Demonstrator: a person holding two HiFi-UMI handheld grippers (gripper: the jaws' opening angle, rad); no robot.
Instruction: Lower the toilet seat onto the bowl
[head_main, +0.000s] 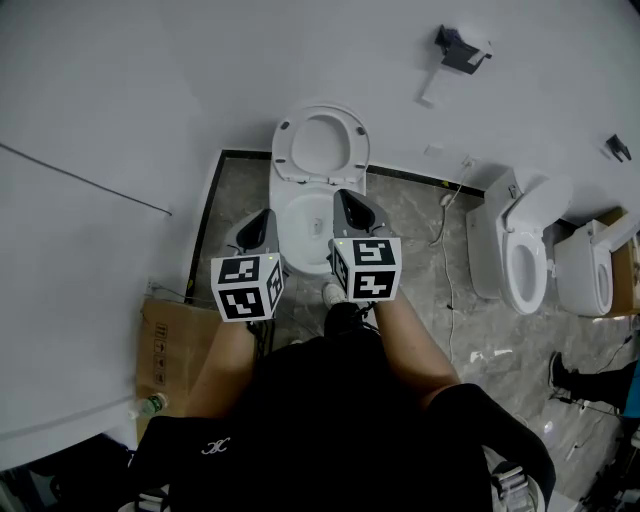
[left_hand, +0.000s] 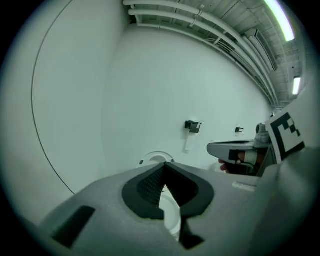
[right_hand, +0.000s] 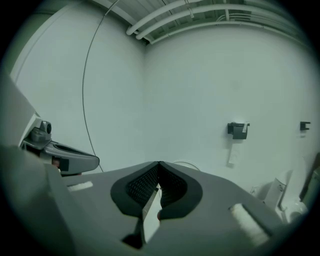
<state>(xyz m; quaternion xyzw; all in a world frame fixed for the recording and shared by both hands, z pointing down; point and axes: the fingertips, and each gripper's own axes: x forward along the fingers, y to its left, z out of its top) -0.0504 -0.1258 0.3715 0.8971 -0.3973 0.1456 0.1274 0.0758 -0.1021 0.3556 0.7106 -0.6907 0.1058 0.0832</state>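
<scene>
Head view: toilet seat (head_main: 320, 143) stands raised against the wall (head_main: 200, 70) behind the bowl (head_main: 300, 228), left gripper (head_main: 263, 218) and right gripper (head_main: 348, 200) both closed, empty, short of it; closed tips may slip off its smooth rim, letting it slam.

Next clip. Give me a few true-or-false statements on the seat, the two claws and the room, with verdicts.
1. The toilet seat stands raised against the wall. True.
2. The right claw is clamped on the seat's rim. False: its jaws are together on nothing, and it hangs over the bowl.
3. The left claw is shut and empty. True.
4. This is the only toilet in the room. False: a second toilet and a third toilet stand to the right.
5. A cardboard box lies on the floor at the person's left. True.
</scene>
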